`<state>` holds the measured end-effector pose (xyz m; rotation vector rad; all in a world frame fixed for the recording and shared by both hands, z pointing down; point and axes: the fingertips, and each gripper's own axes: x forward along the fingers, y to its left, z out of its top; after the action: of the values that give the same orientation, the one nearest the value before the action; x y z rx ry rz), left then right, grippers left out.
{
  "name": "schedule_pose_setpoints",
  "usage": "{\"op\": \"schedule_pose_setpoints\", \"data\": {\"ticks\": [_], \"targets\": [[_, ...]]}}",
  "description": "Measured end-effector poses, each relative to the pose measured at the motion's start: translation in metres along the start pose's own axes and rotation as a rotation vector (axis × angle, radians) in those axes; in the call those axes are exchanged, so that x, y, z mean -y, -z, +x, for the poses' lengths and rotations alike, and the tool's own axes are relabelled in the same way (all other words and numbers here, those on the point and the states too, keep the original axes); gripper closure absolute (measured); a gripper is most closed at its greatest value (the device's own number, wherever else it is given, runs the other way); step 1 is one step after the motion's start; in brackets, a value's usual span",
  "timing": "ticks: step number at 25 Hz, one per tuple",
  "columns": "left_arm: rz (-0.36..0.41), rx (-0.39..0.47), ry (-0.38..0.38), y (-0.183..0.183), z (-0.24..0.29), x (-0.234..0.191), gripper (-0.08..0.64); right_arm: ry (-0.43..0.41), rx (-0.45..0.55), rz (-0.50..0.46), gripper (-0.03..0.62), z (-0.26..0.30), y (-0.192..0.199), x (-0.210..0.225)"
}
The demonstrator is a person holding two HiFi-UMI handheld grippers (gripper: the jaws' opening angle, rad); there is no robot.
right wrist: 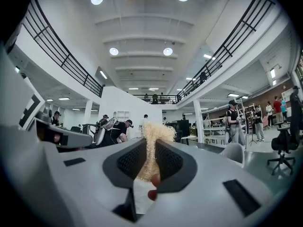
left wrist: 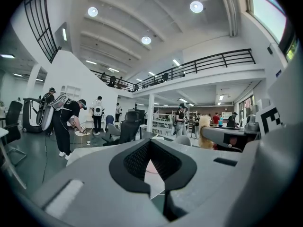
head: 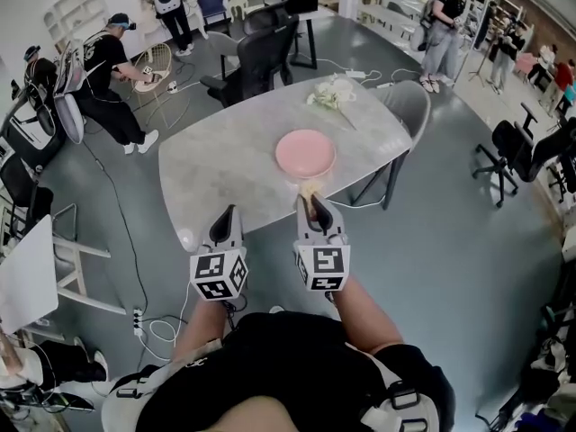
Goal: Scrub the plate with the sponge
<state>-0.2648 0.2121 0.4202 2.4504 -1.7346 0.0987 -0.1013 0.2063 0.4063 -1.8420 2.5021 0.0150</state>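
Now | right gripper [head: 313, 209] pinches the sponge [head: 309, 188] beside the pink plate [head: 304, 152] | left gripper [head: 227, 214] jaws together, holding nothing

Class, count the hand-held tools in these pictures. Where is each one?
2. The left tool is over the table's near edge, empty. The right tool grips the sponge just short of the pink plate.
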Motion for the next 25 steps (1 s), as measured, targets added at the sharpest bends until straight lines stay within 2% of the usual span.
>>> {"op": "schedule_pose_setpoints", "data": {"ticks": [7, 14, 20, 25], "targets": [[0.009, 0.012, 0.0, 0.0, 0.006, -0.047, 0.555, -0.004, -0.016, -0.03, 0.535, 0.035, 0.006, -0.036], [-0.042, -0.012, -0.001, 0.018, 0.02, -0.074, 0.555, 0.002, -0.065, -0.078, 0.535, 0.056, 0.015, -0.046], [-0.056, -0.026, -0.012, 0.023, 0.04, -0.077, 0.555, -0.001, -0.073, -0.076, 0.535, 0.077, 0.018, -0.033], [-0.04, -0.036, -0.05, 0.023, 0.078, -0.071, 0.555, -0.024, -0.082, -0.052, 0.535, 0.108, 0.028, 0.003]]}}
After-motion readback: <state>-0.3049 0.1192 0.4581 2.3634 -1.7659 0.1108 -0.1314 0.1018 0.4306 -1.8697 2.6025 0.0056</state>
